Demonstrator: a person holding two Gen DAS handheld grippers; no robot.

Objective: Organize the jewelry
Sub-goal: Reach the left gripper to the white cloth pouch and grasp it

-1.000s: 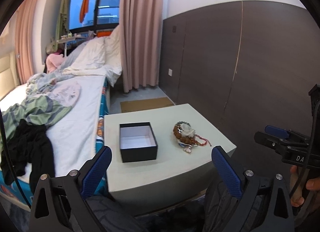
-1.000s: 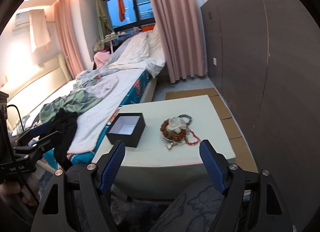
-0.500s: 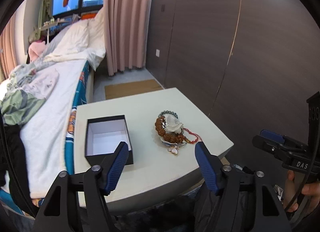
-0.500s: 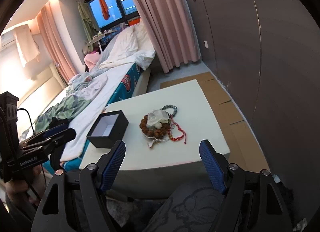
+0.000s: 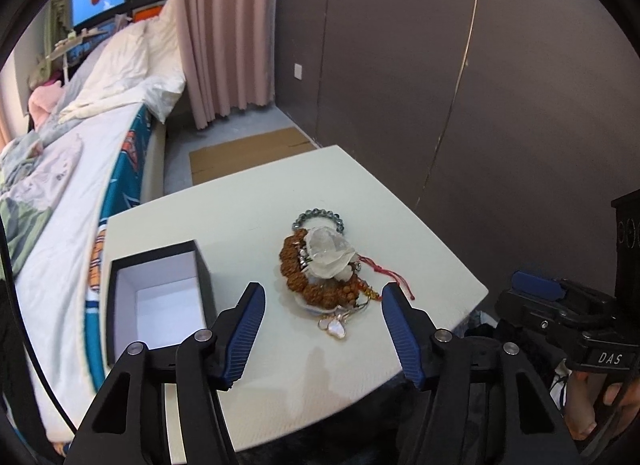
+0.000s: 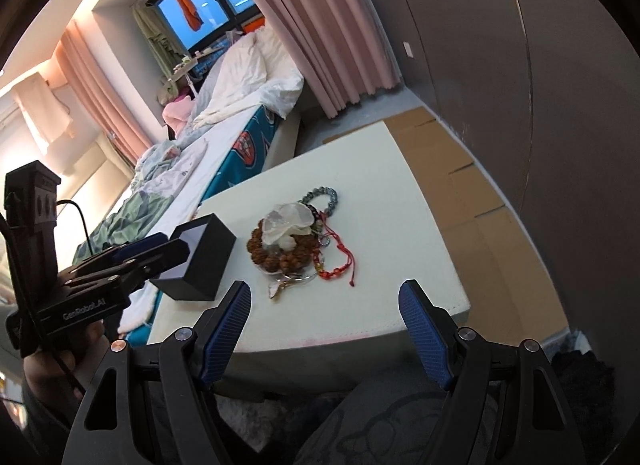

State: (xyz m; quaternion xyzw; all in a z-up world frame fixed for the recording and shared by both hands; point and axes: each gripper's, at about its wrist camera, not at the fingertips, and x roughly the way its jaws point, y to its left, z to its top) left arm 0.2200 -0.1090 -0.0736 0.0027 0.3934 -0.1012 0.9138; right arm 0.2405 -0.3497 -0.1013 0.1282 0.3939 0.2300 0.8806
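A pile of jewelry (image 5: 324, 265) lies on the white table (image 5: 256, 201): brown bead bracelets, a grey bead bracelet (image 5: 320, 217), a clear white crystal piece, a red cord bracelet and a butterfly pendant (image 5: 334, 325). An open black box (image 5: 158, 297) with a white inside stands left of the pile. My left gripper (image 5: 323, 317) is open and empty, just short of the pile. My right gripper (image 6: 324, 305) is open and empty, at the table's near edge, facing the pile (image 6: 288, 245) and the box (image 6: 200, 257).
A bed (image 5: 72, 169) with rumpled bedding runs along the table's left side. A dark panelled wall (image 5: 440, 65) stands to the right. Cardboard sheets (image 6: 460, 177) lie on the floor beyond the table. Pink curtains (image 5: 224, 33) hang at the back.
Both grippers have moved forward toward the table, so the jewelry pile and box look larger. The left gripper now sits over the table's near part, close to the pile.
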